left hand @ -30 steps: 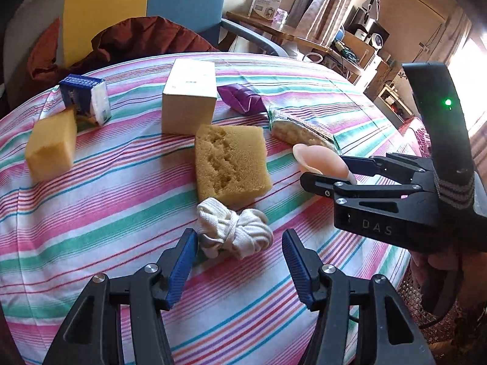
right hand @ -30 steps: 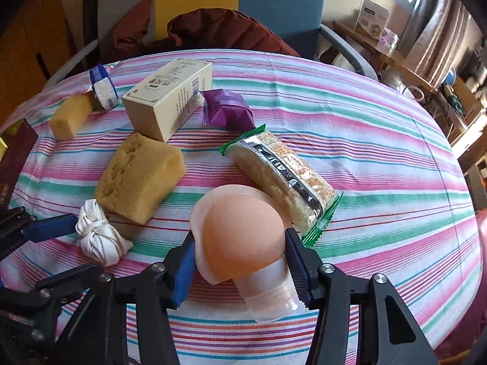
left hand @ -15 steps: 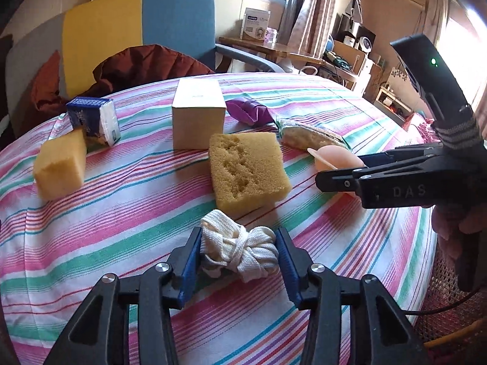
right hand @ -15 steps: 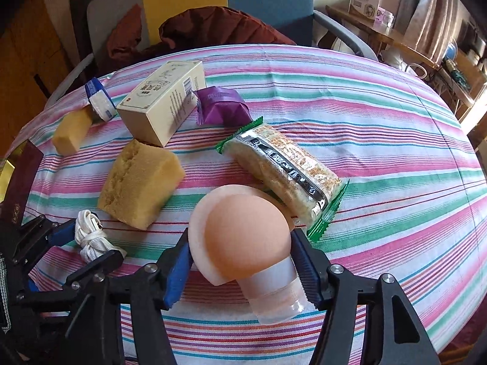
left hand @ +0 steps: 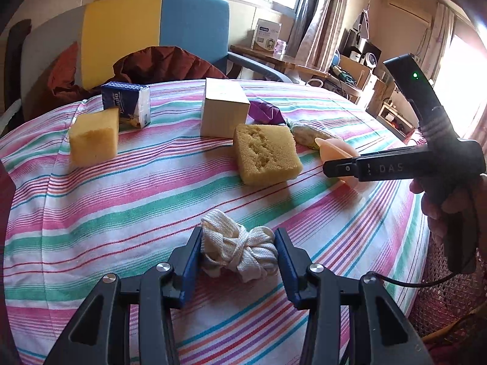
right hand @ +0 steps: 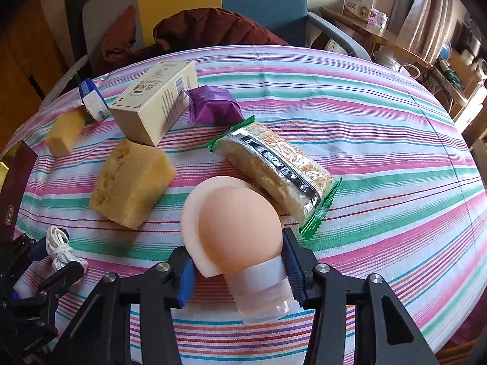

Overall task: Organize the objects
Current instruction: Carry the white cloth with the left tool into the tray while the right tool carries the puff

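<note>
My left gripper is shut on a white knotted cord bundle and holds it just above the striped tablecloth. My right gripper is shut on a peach silicone bottle with a clear cap, lifted slightly over the cloth. The bottle also shows in the left wrist view, behind the right gripper's fingers. The cord bundle shows at the lower left of the right wrist view.
On the table lie a large sponge, a small sponge, a cream box, a tissue pack, a purple packet and a cracker pack. A chair with a brown garment stands behind.
My left gripper closed on the cord bundle and raised it slightly. My right gripper kept its hold on the bottle and lifted a little.
</note>
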{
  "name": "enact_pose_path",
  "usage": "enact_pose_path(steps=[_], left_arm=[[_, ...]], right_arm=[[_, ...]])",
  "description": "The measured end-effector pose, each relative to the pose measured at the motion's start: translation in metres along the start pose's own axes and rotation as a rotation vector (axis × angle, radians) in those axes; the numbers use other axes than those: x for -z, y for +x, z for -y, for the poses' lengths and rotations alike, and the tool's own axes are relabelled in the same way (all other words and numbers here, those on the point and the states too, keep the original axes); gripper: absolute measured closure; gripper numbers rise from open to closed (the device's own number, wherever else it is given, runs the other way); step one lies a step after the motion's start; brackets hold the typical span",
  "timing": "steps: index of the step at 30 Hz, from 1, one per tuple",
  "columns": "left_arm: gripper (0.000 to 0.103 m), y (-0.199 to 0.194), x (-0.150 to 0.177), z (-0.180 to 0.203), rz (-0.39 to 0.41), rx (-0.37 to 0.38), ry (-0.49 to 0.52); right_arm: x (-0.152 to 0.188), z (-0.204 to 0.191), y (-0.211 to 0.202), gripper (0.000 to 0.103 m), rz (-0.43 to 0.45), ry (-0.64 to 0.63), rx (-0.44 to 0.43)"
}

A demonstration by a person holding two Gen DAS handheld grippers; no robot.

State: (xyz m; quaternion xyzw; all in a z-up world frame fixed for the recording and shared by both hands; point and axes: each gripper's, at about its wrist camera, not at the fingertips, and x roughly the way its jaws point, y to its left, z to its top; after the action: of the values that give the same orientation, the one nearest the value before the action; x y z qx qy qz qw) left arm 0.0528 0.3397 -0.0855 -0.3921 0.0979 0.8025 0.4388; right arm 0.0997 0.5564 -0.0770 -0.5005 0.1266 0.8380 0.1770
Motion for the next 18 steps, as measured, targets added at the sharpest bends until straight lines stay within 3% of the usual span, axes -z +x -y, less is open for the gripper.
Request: enact_pose_path(steps=[5,18], left_arm=[[0.057,-0.016,0.012,-0.006,0.010,-0.008,-0.009],[0.058,-0.074,0.030,-0.045,0.063,0.001,-0.184]], right_arm=[[0.005,-0.017,-0.005,0.053,0.010,-0.023,-0.041],[0.022,-0.053,-0.016,0.053,0.015,-0.083,-0.192]])
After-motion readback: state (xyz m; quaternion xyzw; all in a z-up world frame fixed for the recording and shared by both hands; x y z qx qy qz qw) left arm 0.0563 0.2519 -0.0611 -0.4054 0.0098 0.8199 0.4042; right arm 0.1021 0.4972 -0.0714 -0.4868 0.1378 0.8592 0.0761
